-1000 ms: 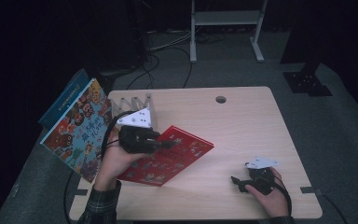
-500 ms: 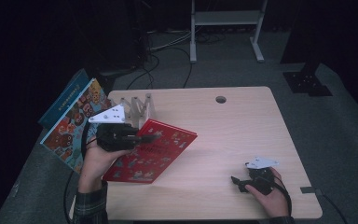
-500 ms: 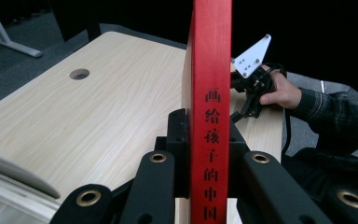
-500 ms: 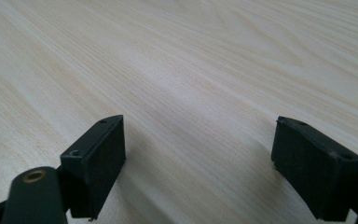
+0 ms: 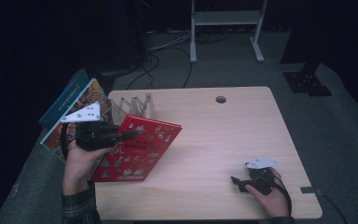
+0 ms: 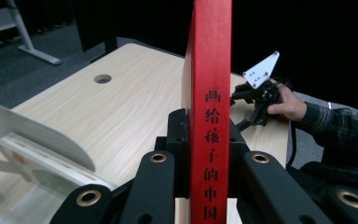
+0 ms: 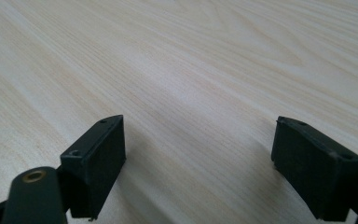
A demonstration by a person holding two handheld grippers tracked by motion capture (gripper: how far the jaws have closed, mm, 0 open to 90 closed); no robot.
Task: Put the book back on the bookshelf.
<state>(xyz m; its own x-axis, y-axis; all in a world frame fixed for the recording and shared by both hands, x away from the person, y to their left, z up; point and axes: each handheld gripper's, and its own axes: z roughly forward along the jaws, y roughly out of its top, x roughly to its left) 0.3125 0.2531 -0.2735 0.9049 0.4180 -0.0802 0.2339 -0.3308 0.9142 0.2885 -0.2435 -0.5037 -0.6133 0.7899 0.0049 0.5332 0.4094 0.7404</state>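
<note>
A red picture book (image 5: 137, 147) hangs tilted over the table's left part, held by its spine. My left gripper (image 5: 130, 136) is shut on that spine. In the left gripper view the red book (image 6: 210, 93) stands upright between the two black jaws, its spine bearing dark characters. My right gripper (image 5: 237, 183) rests on the wooden table (image 5: 223, 135) near the front right corner. In the right gripper view its jaws stand open over bare wood, my right gripper (image 7: 198, 149) holding nothing.
A clear plastic book rack (image 5: 133, 106) stands at the table's back left; its pale dividers (image 6: 32, 144) show in the left gripper view. Colourful books (image 5: 72, 112) lean beside the table's left edge. A cable hole (image 5: 221, 99) lies near the far edge.
My left gripper has carried the red book leftward across the table, toward the rack and the leaning books. The right gripper has stayed in place.
</note>
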